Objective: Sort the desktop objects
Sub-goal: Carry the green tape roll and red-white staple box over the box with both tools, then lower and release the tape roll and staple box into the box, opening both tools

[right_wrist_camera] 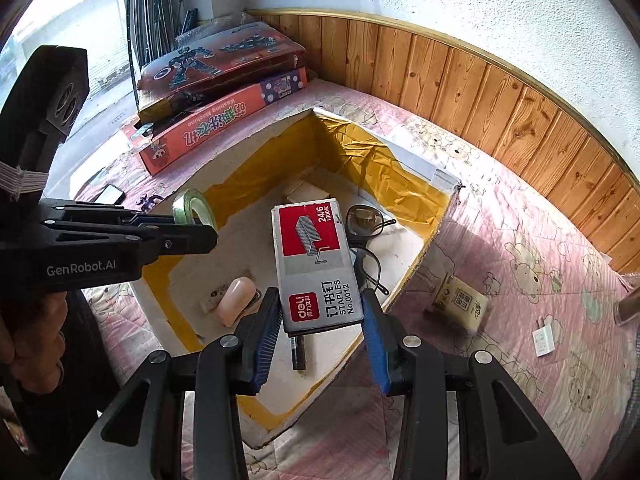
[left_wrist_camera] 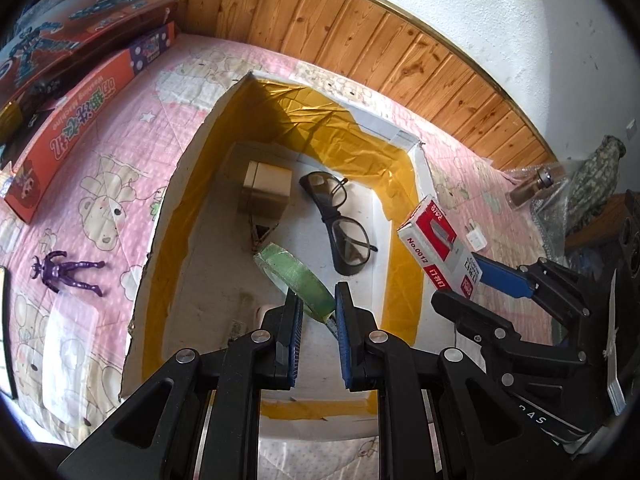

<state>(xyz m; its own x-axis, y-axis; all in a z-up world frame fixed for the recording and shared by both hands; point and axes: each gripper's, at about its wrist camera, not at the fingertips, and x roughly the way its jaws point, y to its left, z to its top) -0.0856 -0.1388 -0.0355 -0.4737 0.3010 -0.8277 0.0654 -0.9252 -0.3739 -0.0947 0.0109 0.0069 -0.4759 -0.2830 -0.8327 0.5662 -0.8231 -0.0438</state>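
Observation:
An open white box (left_wrist_camera: pixel 188 184) lined with yellow tape sits on the pink bedspread; it also shows in the right wrist view (right_wrist_camera: pixel 404 276). My left gripper (left_wrist_camera: pixel 318 300) is shut on a green tape roll (left_wrist_camera: pixel 292 276) and holds it over the box; the roll also shows in the right wrist view (right_wrist_camera: pixel 194 210). My right gripper (right_wrist_camera: pixel 320 312) is shut on a red and grey staples box (right_wrist_camera: pixel 314 264), held above the box's right side; it shows in the left wrist view too (left_wrist_camera: pixel 440 248). Inside lie black glasses (left_wrist_camera: pixel 340 216), a small cardboard box (left_wrist_camera: pixel 266 192), a pink eraser (right_wrist_camera: pixel 236 300) and a black pen (right_wrist_camera: pixel 298 350).
A purple toy figure (left_wrist_camera: pixel 66 272) and a clear plastic piece (left_wrist_camera: pixel 70 344) lie left of the box. Stacked toy boxes (left_wrist_camera: pixel 84 92) are at far left. A tissue pack (right_wrist_camera: pixel 460 300), a white plug (right_wrist_camera: pixel 544 336) and a small bottle (left_wrist_camera: pixel 532 186) lie to the right. A wood-panelled wall is behind.

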